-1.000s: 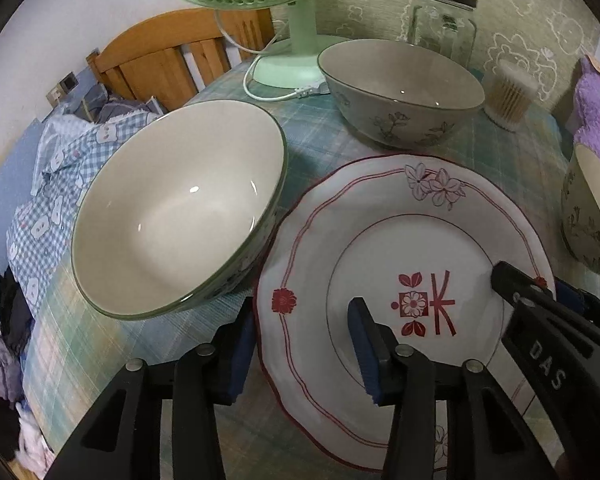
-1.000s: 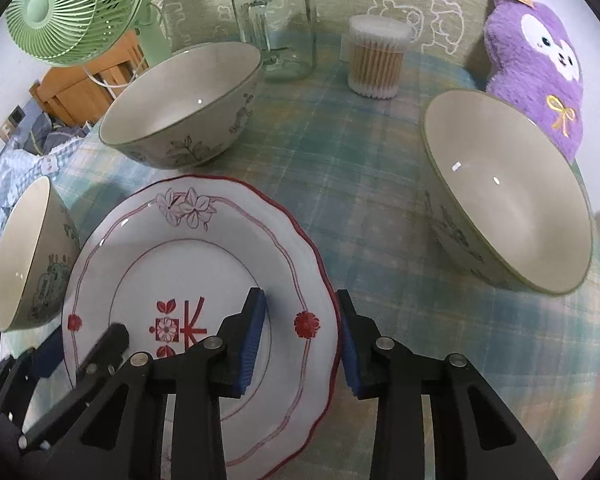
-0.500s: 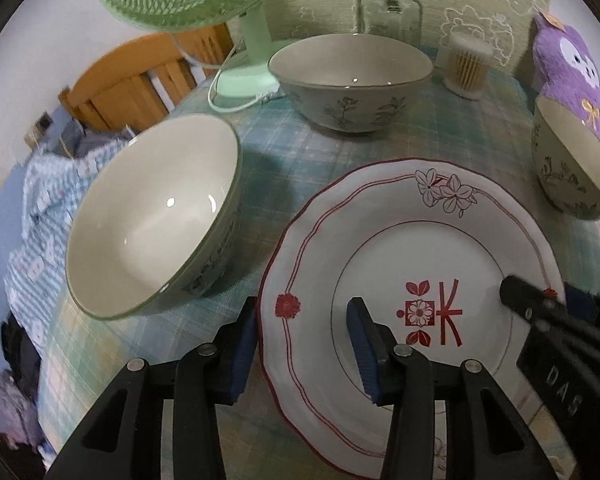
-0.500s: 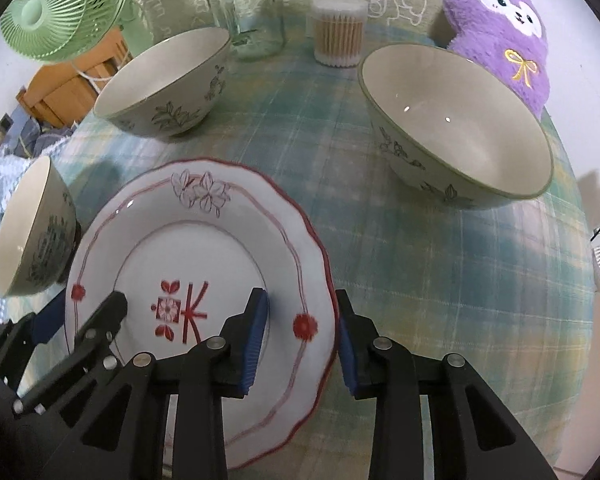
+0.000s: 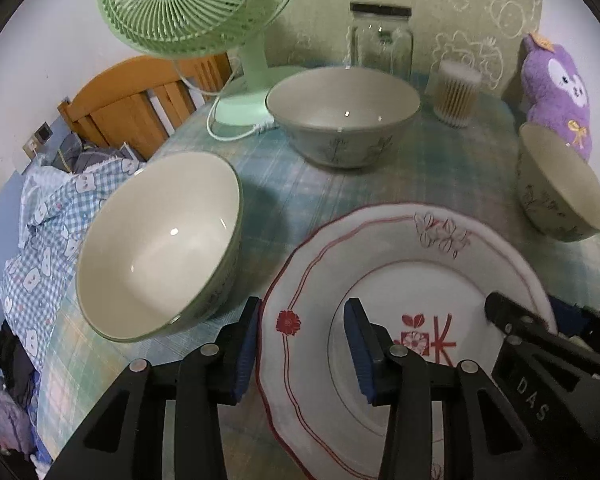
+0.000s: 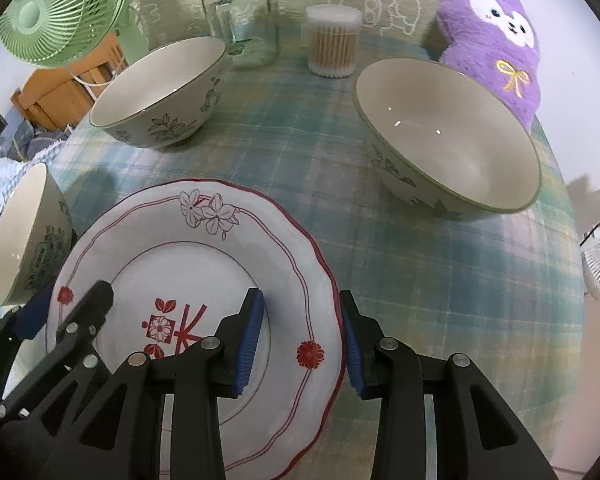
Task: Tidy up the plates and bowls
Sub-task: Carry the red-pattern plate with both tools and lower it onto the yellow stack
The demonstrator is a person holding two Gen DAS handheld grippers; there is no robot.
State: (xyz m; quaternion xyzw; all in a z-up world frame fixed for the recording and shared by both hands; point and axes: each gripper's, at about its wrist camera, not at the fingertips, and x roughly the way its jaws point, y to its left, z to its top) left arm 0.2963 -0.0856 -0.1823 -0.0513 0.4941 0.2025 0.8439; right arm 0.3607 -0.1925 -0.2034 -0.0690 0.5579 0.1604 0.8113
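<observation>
The red-trimmed plate (image 6: 204, 264) lay flat on the plaid tablecloth (image 6: 400, 288) at the near edge of the table, and I had both tools straddling its rim: the left gripper (image 5: 300, 344) with its blue pads spread either side of the plate's left edge, the right gripper (image 6: 302, 332) likewise spread across the right edge, neither one closed on the china as far as I could judge. Three bowls ringed the plate: one (image 5: 160, 240) just beside its left edge, one (image 6: 160, 96) beyond its far edge, one (image 6: 448, 136) off beyond its right edge. Behind the far bowl stood a glass jar (image 6: 244, 20), a tub of cotton swabs (image 6: 332, 42), a green fan (image 5: 196, 4) and a purple plush toy (image 6: 492, 28). My worry was the grip itself; pads biting only a thin glazed rim could, I judged, let the plate slip or tilt once lifted, and two tools closing unevenly might twist it between them. The left bowl sat close enough to the plate that a sideways nudge from my outer left finger could push it toward the table edge, where checked bedding (image 5: 48, 216) lay below. I also reckoned that dragging the plate rather than lifting it could bunch the cloth and unsettle the other bowls.
</observation>
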